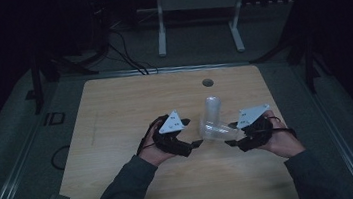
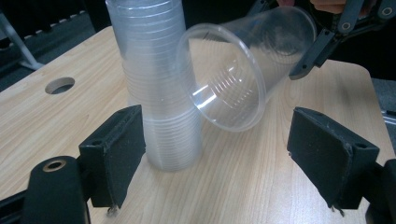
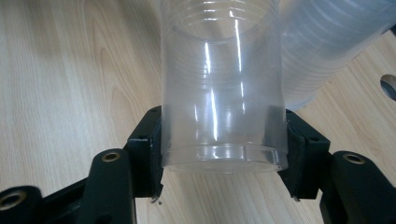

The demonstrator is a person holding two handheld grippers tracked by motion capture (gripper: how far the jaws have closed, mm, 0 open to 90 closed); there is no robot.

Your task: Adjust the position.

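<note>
A tall stack of clear plastic cups stands upright on the wooden table, just right of centre. My right gripper is shut on the base end of a single clear cup, which lies tilted on its side, mouth toward the left hand. In the right gripper view the pads press both sides of the cup, with the stack behind. My left gripper is open with nothing between its jaws; the stack and the held cup lie just beyond them.
A round hole is cut in the table behind the stack. A white metal stand and cables sit on the dark floor past the far edge. Both forearms enter from the near edge.
</note>
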